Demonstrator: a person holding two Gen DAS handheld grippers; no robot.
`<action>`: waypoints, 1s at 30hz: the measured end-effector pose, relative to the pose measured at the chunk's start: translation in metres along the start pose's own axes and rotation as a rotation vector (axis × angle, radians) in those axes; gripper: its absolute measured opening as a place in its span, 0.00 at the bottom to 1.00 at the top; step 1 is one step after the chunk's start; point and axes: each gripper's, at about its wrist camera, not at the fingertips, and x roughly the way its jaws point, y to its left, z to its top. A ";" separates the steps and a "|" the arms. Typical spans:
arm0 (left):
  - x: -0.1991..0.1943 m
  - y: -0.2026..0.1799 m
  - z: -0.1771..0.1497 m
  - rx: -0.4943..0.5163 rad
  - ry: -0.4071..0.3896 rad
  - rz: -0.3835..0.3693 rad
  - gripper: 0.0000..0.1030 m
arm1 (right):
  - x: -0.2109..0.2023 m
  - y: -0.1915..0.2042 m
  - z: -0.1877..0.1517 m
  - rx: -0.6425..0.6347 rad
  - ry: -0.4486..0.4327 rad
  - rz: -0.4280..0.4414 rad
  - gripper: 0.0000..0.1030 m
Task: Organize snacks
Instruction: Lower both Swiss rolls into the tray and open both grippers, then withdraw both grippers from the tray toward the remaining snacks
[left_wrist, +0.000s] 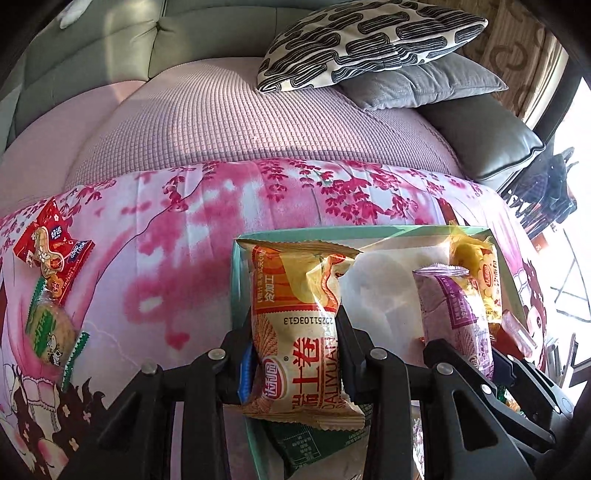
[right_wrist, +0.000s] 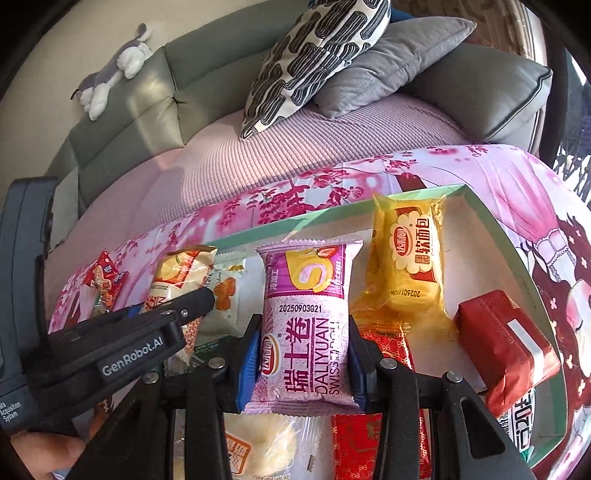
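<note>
The left tool (left_wrist: 295, 354) pinches an orange Daliyuan roll pack (left_wrist: 295, 325) stamped 20251103G13, while the right tool (right_wrist: 303, 354) pinches a purple Daliyuan Swiss Roll pack (right_wrist: 306, 321) stamped 20250903G21.

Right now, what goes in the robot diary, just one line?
left gripper: shut on orange Swiss roll | right gripper: shut on purple Swiss roll | both over box

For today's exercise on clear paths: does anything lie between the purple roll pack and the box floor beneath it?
Yes. The purple roll pack, clamped in the right tool, hangs over a pale round-cake packet and a red packet lying in the box.
</note>
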 end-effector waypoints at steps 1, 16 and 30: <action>0.000 0.001 0.000 -0.004 0.002 -0.002 0.39 | 0.000 -0.001 0.001 0.001 0.001 -0.001 0.42; -0.048 0.034 -0.016 -0.109 -0.067 0.054 0.75 | -0.014 0.006 0.005 -0.042 0.000 -0.051 0.77; -0.055 0.083 -0.044 -0.167 -0.083 0.243 0.93 | -0.015 0.025 -0.001 -0.114 -0.007 -0.066 1.00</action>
